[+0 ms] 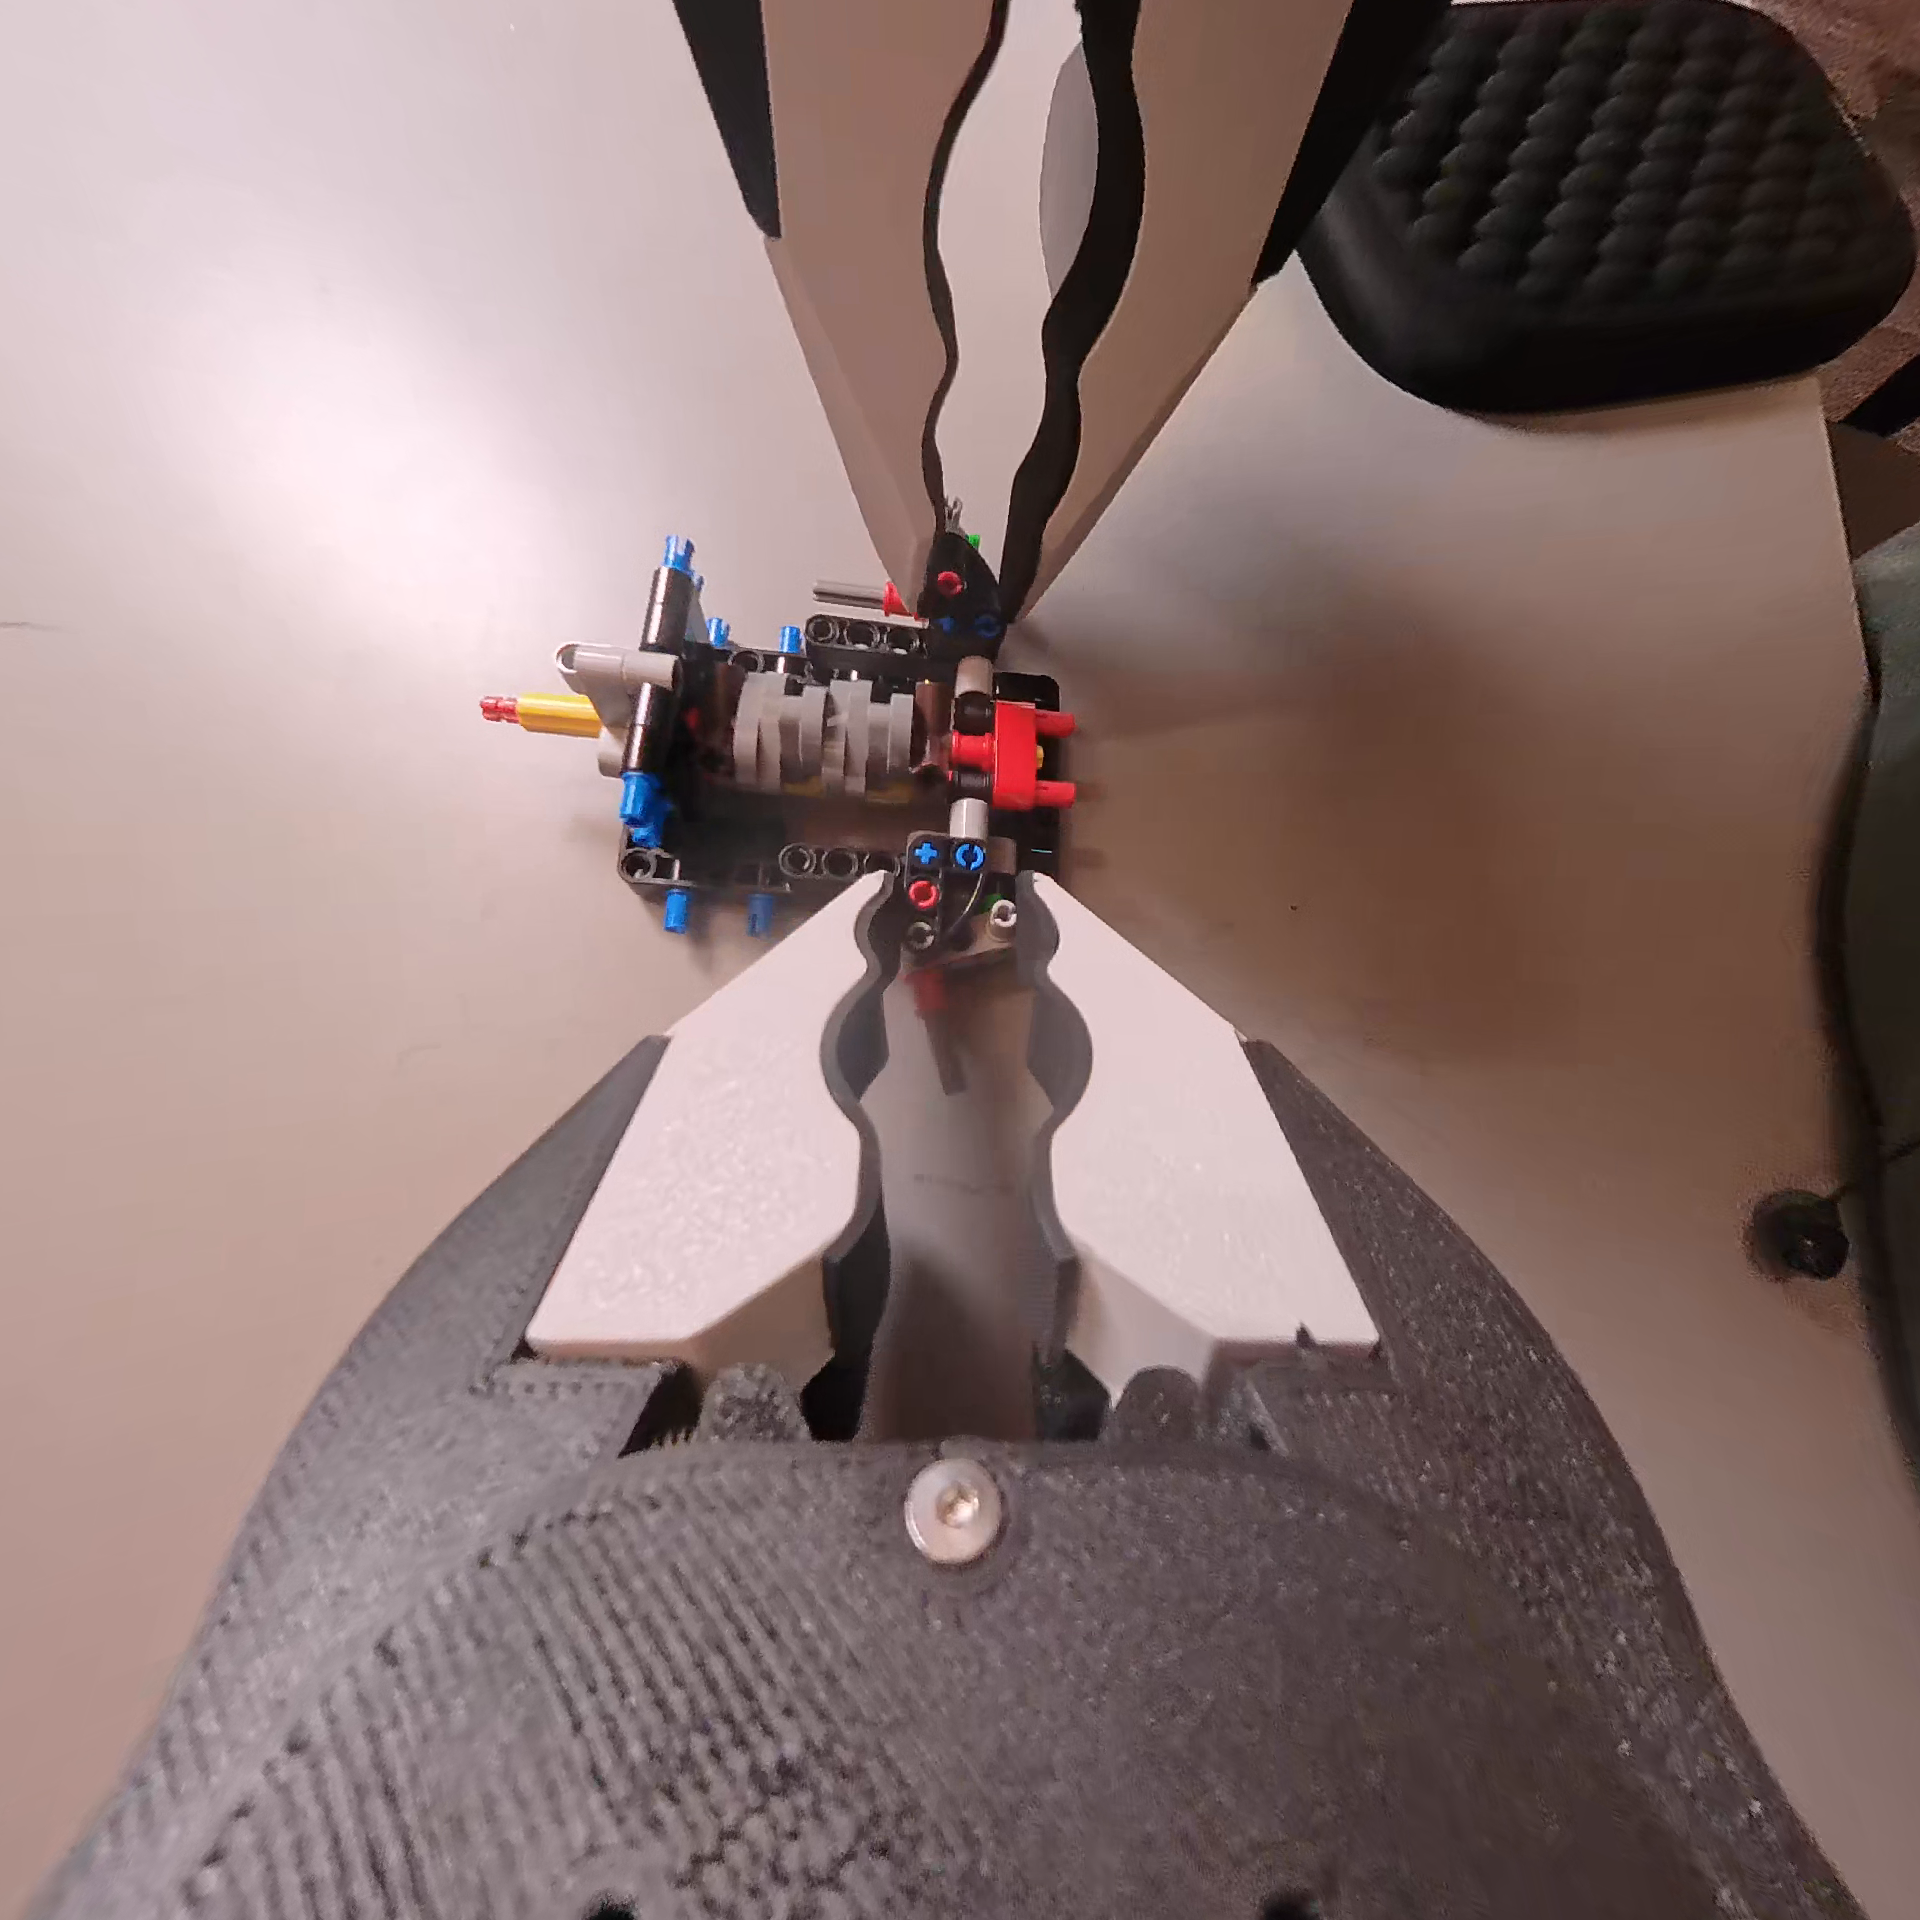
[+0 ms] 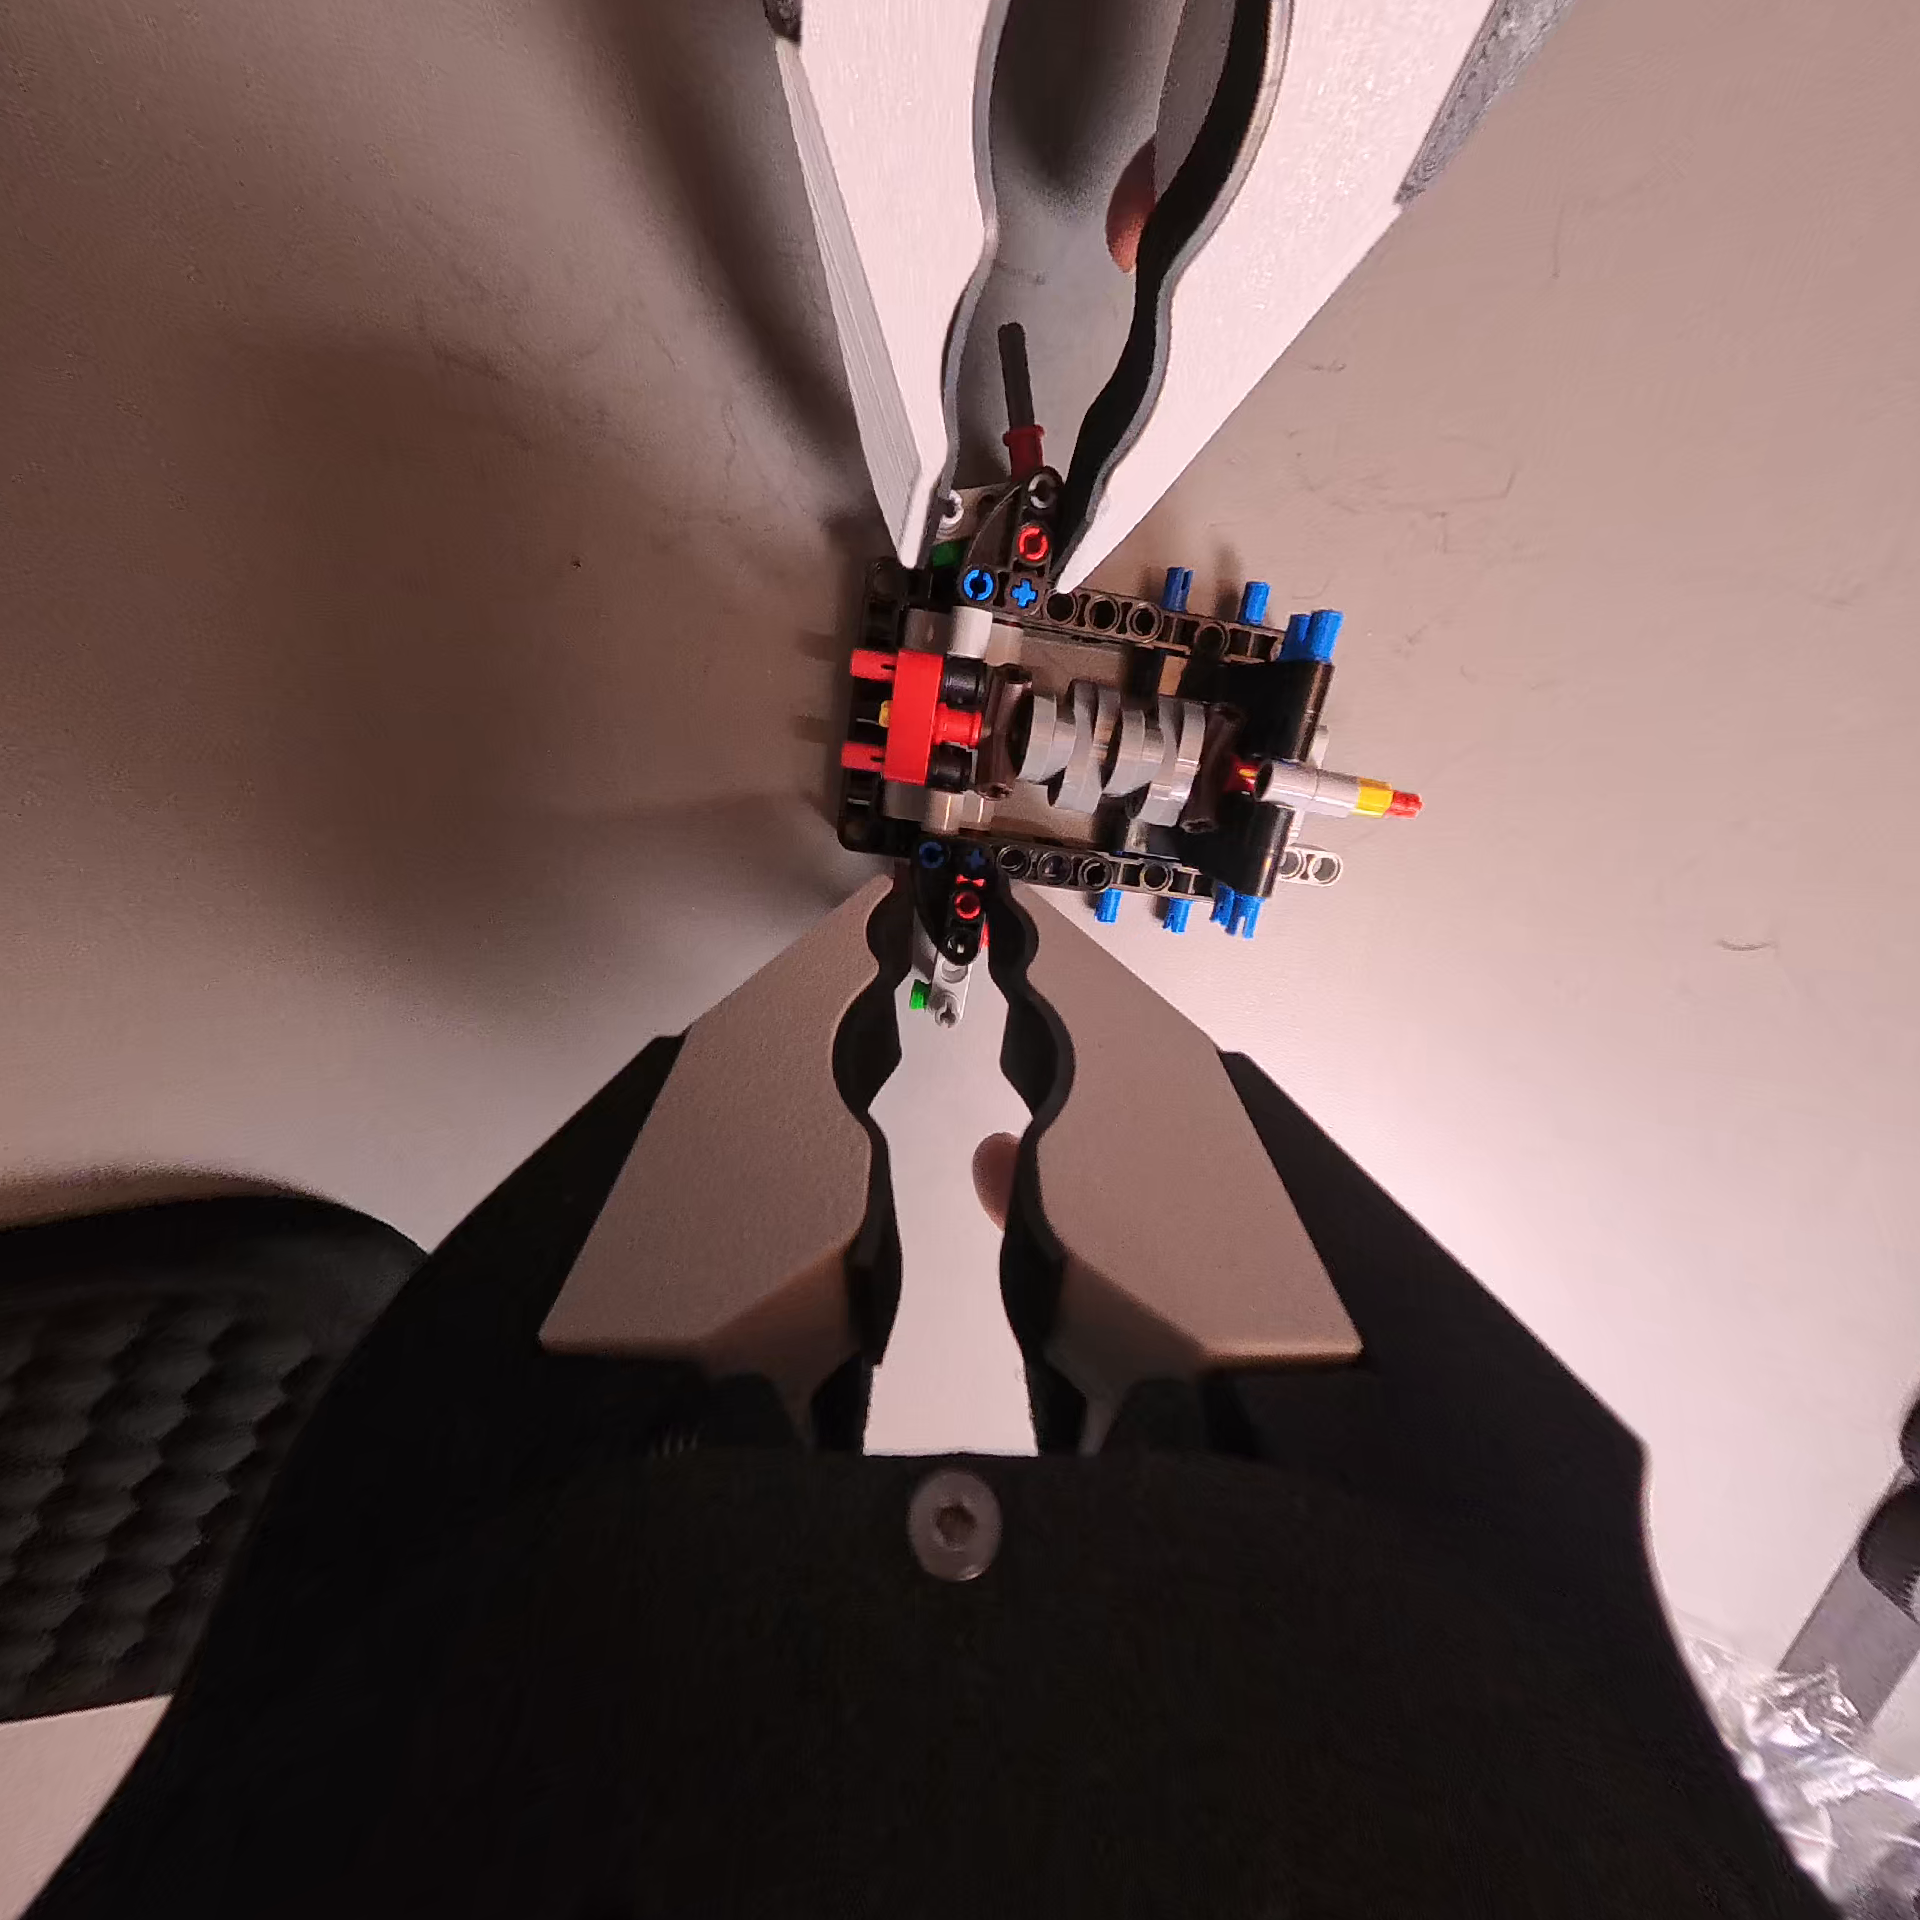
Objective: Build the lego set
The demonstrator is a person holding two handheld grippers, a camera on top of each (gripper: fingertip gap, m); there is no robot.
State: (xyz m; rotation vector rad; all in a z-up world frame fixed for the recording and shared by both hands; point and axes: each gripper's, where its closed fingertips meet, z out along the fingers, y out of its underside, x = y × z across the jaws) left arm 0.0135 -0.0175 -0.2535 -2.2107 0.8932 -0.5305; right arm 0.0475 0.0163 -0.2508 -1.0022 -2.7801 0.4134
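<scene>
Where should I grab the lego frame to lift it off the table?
Grip the lego frame by its two long black side beams, coming from above and closing across its width. They run parallel and flat; the grey gears in between and the blue pins probably give poorer purchase.

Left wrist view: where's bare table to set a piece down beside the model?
The table is bare beyond the yellow axle end. Past the red block end there is a narrower strip before the table edge and black chair. It is crowded along the model sides, where the left gripper and right gripper close in.
</scene>
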